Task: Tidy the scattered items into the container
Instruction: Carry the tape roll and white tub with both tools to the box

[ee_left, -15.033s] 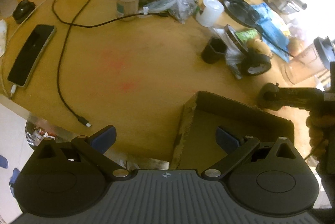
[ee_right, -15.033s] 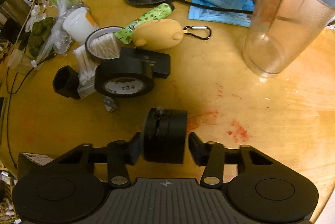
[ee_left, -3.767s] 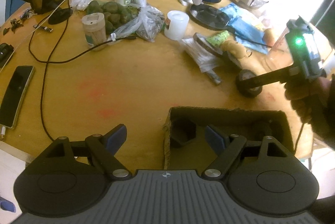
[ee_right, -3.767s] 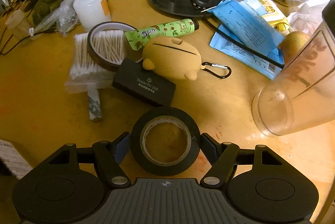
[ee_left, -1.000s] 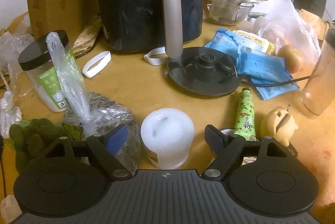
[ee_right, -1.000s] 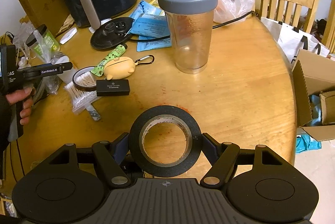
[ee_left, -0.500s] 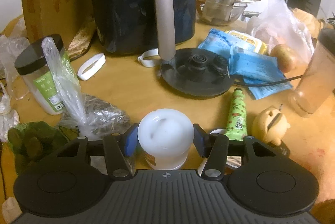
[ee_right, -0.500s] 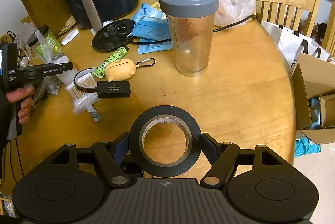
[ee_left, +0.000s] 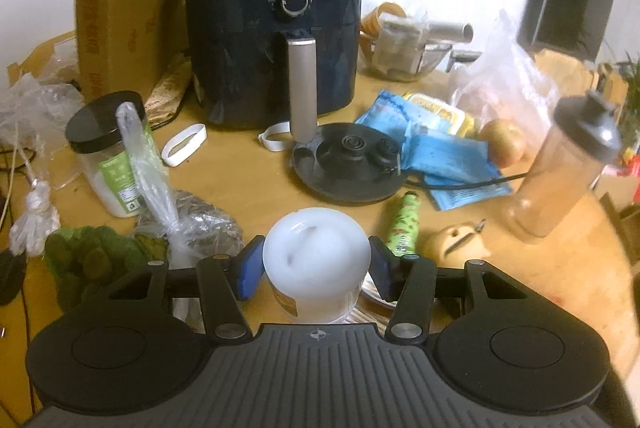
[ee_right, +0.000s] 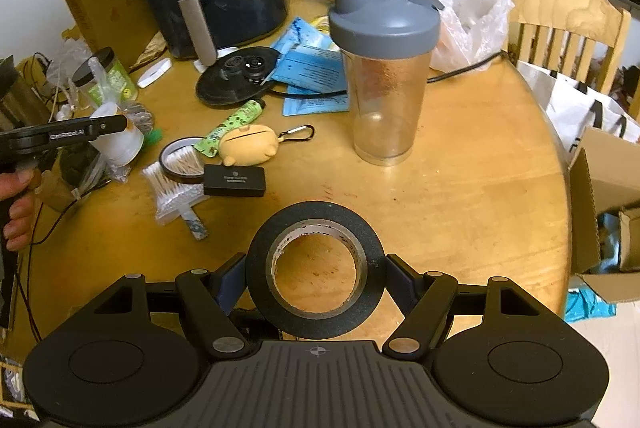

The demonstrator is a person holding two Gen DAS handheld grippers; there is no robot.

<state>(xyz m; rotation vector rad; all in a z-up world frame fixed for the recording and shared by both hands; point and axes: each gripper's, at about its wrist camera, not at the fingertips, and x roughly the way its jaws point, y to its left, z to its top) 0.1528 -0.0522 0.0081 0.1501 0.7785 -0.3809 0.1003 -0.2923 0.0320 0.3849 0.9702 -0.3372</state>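
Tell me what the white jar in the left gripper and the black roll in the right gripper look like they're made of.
White jar: looks like matte, milky plastic, going by its soft, dull sheen and moulded lid. Black roll: seems to be matte black adhesive tape, probably vinyl, wound in layers on a pale inner core, likely cardboard.

The left gripper (ee_left: 316, 270), a black two-finger tool with blue pads, is closed round a squat white plastic jar (ee_left: 316, 260), both pads pressed to its sides. Seen from the right, a bare hand (ee_right: 16, 202) at the far left grips its handle, fingers curled. The right gripper (ee_right: 316, 278), a matching black tool, is clamped on a black roll of tape (ee_right: 316, 268), which it holds above the worktop with its hole facing up.
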